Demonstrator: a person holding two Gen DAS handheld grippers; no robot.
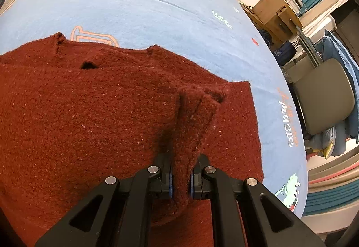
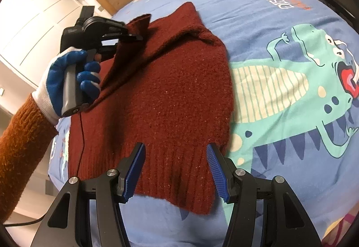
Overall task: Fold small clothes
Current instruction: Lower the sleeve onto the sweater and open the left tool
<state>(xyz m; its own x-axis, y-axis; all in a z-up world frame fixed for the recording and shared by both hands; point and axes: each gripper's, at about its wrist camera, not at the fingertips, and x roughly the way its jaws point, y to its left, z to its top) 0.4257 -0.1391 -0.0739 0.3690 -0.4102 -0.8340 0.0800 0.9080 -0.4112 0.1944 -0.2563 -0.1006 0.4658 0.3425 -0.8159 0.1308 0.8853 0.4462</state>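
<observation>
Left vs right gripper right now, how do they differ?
The left gripper has its jaws shut on a fold of the dark red sweater, lifting it; the right gripper stands open, holding nothing. The left is at the sweater's sleeve, the right above its ribbed hem. Both have blue pads.

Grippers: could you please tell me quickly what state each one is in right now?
Left gripper: closed on a fold of the red sweater, lifting it.
Right gripper: open, holding nothing, above the sweater's hem.

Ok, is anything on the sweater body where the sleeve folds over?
Nothing visible. The left hand-held gripper is shut on the sleeve, and the sweater lies bare on the blue bedspread. The right hand-held gripper hovers open over the hem.
</observation>
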